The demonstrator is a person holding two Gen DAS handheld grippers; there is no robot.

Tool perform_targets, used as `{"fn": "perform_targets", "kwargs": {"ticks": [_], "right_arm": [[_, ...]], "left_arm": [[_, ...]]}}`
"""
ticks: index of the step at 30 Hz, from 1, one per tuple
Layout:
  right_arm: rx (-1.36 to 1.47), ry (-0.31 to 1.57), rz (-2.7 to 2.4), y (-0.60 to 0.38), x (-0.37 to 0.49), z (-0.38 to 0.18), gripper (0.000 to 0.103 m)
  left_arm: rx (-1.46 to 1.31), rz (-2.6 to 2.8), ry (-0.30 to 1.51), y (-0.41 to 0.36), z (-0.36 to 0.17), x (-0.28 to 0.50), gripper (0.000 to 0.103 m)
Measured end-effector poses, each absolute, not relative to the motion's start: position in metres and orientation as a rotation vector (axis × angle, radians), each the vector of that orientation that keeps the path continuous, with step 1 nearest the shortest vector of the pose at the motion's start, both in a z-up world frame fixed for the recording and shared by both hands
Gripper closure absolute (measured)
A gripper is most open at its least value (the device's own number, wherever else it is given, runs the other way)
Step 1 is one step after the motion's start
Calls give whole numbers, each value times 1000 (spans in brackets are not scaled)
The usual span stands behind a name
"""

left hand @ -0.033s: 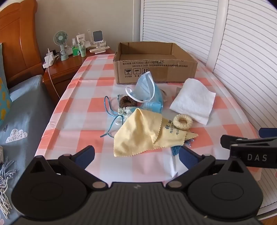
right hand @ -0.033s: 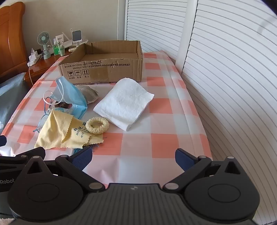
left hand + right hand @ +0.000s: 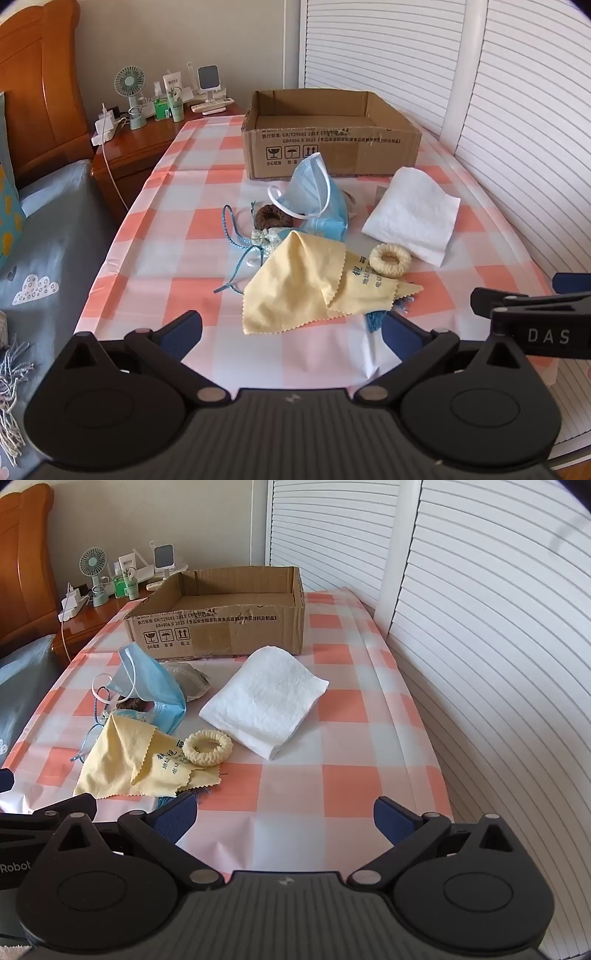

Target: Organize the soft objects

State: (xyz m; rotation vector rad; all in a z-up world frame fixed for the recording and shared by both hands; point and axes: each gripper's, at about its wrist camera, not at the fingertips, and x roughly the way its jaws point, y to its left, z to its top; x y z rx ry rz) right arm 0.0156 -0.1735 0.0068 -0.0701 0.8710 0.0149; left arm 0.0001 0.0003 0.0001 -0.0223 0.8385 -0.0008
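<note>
So both grippers are hovering at the near edge of a table (image 3: 192, 192) covered in a pink-and-white checked cloth, and neither one is holding anything. The left gripper (image 3: 291, 328) has its jaws spread wide with nothing between them, same deal with the right gripper (image 3: 284, 818), fully apart and empty.

The soft stuff is all piled in the middle of the table. Closest to the left gripper is a pale yellow cleaning cloth (image 3: 306, 284) with zigzag edges and some printed text, lying crumpled. A cream knitted hair tie (image 3: 390, 260) sits right at its far right corner, touching it. Behind the cloth there's a blue face mask (image 3: 314, 195) propped up, with a brown scrunchie (image 3: 271, 216) tucked just beside it on the left and a blue cord (image 3: 231, 229) trailing off toward the left side. A folded white towel (image 3: 264, 705) lies flat to the right of the pile, apart from the mask.

At the far end sits an open cardboard box (image 3: 229, 627), nothing visible inside it. A bit of something teal peeks out under the yellow cloth's near edge, can't tell what it is
</note>
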Motion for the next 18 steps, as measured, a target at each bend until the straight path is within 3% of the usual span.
{"fn": "perform_targets", "kwargs": {"ticks": [18], "right_arm": [[-70, 867, 16, -174, 15, 7, 0]], "left_arm": [[-15, 3, 837, 0, 0, 0, 1]]}}
